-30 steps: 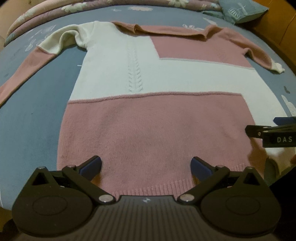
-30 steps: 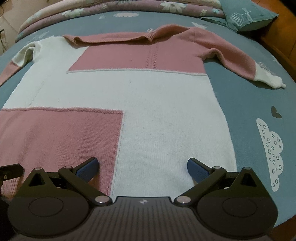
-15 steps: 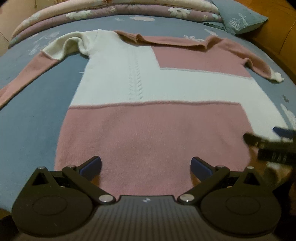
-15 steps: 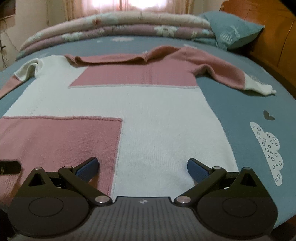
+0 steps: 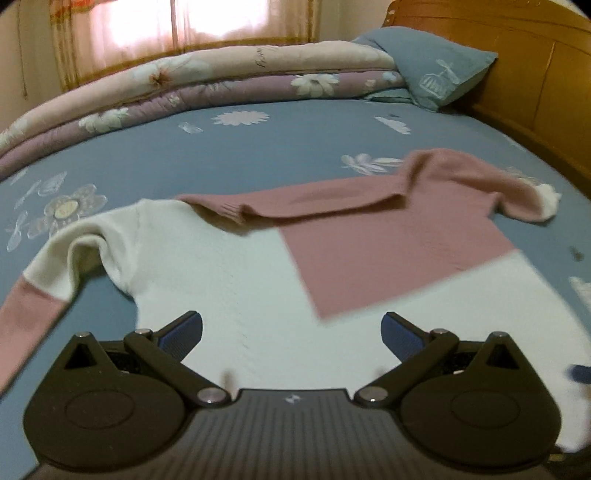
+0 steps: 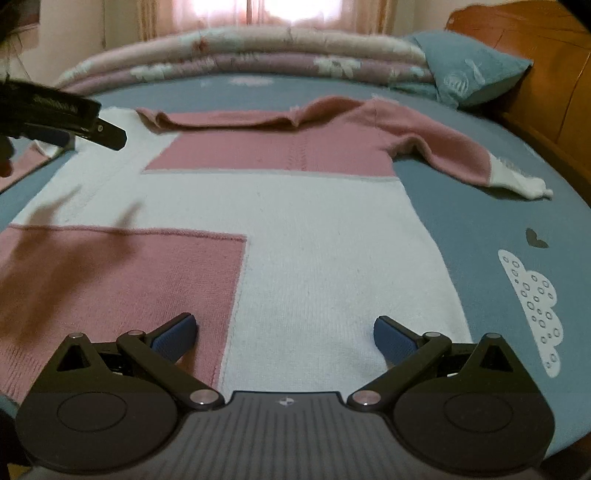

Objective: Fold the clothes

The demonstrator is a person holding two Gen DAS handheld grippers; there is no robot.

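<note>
While both tools are held above the bed, we see the right gripper (image 6: 284,334) lowest and nearest, its blue-padded fingers (image 6: 173,334) spread wide with nothing between them. It sits over the near hem of the sweater (image 6: 314,236), where a pink block meets a white one.

We see the left gripper (image 5: 291,332) likewise spread wide and empty, positioned over the white upper panel of the sweater (image 5: 236,280). In the right wrist view, the left gripper (image 6: 86,131) enters from the upper left edge, raised above the garment near its white shoulder and casting a shadow on the pink lower panel; that view does not let us tell how its jaws stand.

We find the sweater lying flat and face up on the blue bedsheet (image 6: 480,236), collar toward the far side. One sleeve (image 6: 461,158), pink with a white cuff, extends onto the sheet at the right. The other sleeve (image 5: 40,299), white then pink, bends away at the left.

Beyond the collar we see a folded floral quilt (image 5: 236,81) along the far edge, a blue pillow (image 5: 432,66) beside it, and a wooden headboard (image 5: 535,85) at the right. A curtained window (image 5: 184,29) is behind.
</note>
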